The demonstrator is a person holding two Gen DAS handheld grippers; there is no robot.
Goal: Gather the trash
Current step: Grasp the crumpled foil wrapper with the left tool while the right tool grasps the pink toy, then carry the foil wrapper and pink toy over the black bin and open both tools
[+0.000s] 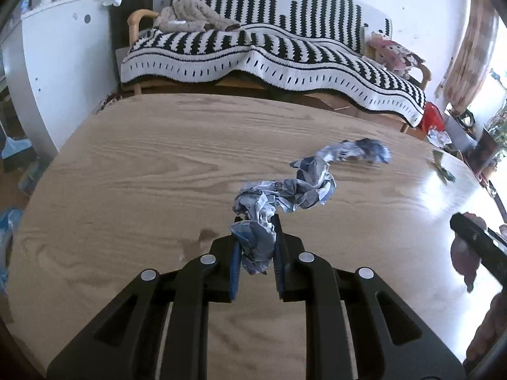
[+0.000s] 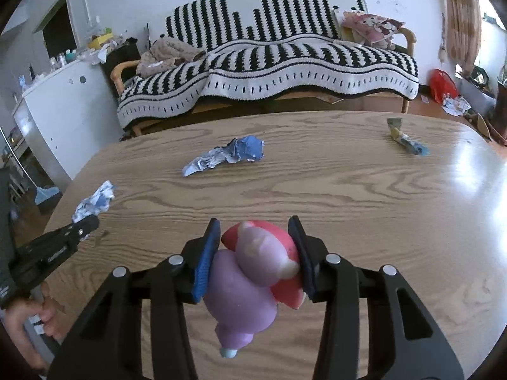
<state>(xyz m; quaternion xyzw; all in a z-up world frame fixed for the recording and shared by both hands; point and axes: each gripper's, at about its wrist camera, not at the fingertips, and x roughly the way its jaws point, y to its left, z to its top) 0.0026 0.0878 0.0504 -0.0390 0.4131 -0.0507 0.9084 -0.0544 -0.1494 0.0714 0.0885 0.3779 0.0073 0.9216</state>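
My left gripper [image 1: 256, 221] is shut on a crumpled blue-and-white paper [image 1: 256, 240] and holds it above the wooden table [image 1: 126, 174]; it also shows in the right wrist view [image 2: 93, 202]. My right gripper [image 2: 255, 223] is shut on a purple-and-pink soft toy [image 2: 253, 272] above the table. A second crumpled blue-and-white wrapper [image 2: 226, 155] lies on the table ahead, also in the left wrist view [image 1: 355, 152]. A small green-and-blue scrap [image 2: 404, 137] lies at the far right of the table.
A sofa [image 2: 269, 63] with a black-and-white striped throw stands behind the table. A white cabinet [image 2: 63, 107] is at the left. A red bag [image 2: 443, 85] and litter lie on the floor at the right.
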